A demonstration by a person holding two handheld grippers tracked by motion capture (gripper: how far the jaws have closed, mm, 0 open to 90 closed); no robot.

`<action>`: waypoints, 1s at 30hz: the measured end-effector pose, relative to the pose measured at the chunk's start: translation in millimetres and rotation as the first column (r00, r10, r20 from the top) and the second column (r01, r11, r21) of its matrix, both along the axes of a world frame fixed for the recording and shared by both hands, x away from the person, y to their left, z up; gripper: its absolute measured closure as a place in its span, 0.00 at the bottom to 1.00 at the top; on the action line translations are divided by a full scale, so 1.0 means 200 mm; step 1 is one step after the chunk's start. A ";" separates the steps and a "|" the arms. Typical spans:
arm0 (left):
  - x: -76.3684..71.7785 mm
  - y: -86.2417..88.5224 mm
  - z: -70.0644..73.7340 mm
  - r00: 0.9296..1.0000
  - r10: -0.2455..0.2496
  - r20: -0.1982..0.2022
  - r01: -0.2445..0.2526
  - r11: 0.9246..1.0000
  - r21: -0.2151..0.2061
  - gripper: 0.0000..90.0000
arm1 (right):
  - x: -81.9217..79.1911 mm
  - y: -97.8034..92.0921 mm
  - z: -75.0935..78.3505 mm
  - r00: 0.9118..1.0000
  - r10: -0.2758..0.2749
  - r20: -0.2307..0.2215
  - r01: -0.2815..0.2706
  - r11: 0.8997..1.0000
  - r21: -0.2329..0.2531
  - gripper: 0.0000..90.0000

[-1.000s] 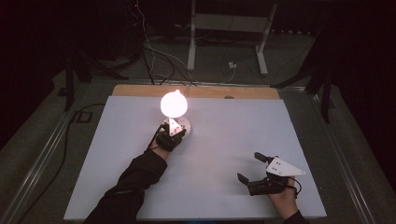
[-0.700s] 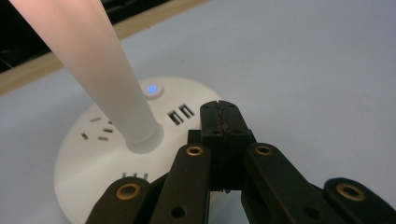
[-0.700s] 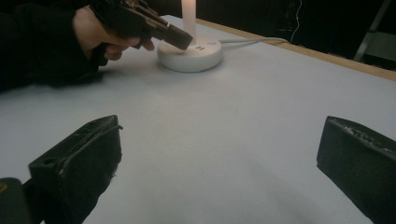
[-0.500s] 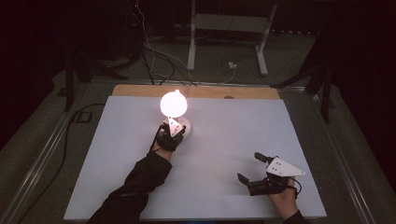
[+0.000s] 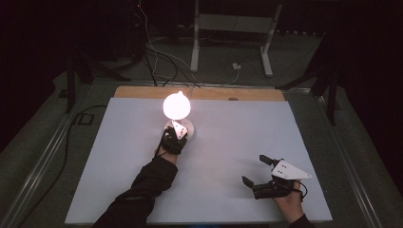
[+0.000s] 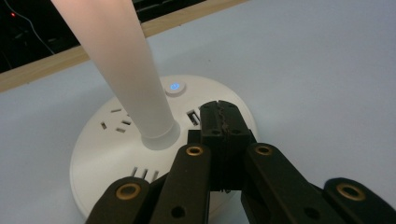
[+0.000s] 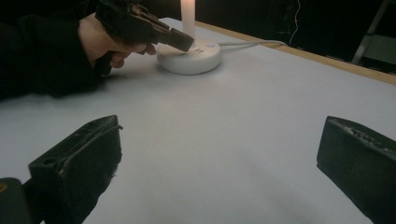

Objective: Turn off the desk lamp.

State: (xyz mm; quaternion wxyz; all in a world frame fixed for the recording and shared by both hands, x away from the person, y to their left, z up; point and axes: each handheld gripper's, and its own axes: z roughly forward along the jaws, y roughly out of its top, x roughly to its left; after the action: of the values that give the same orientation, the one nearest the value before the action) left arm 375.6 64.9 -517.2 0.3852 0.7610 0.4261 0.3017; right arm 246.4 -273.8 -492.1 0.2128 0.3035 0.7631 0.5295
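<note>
At far middle of table [image 5: 95, 190], lit lamp [image 5: 177, 105] — no change from second ago; left gripper [image 6: 219, 122] pressed together over base [image 6: 93, 154] beside button [image 6: 175, 87] — right gripper [image 5: 259, 171] spread, idle

A white sheet [image 5: 228, 142] covers the table under both tongs. Just ahead of the left tongs [image 5: 178, 131] stands a lit lamp [image 5: 177, 105]; its round white base [image 6: 102, 154] carries sockets and a blue-lit button [image 6: 175, 86]. The right tongs [image 5: 253, 169] are well apart from it. Beyond the lamp runs a wooden strip [image 5: 256, 94], then floor cables [image 5: 157, 61] and a white stand [image 5: 228, 28].
</note>
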 end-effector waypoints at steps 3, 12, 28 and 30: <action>0.00 0.00 0.00 1.000 -0.003 0.001 0.003 1.000 0.003 1.00 | 0.00 0.00 0.00 1.000 0.001 0.002 -0.001 1.000 -0.002 0.00; 0.01 -0.01 -0.02 1.000 -0.020 0.001 0.020 0.999 0.028 1.00 | 0.00 0.00 0.00 1.000 -0.001 -0.003 0.001 1.000 -0.001 0.00; -0.04 0.00 0.11 0.998 -0.023 0.057 0.025 0.999 -0.032 1.00 | 0.00 0.00 0.00 1.000 0.000 0.000 0.000 1.000 0.001 0.00; -0.04 0.00 0.11 0.998 -0.022 0.060 0.024 0.999 -0.032 1.00 | 0.00 0.00 0.00 1.000 0.000 0.002 0.000 1.000 -0.002 0.00</action>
State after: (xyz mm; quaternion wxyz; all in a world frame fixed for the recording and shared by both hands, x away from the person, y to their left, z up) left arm 368.1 64.6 -496.0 0.4136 0.7502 0.4105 0.3125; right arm 245.8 -273.9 -491.6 0.2141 0.3029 0.7634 0.5289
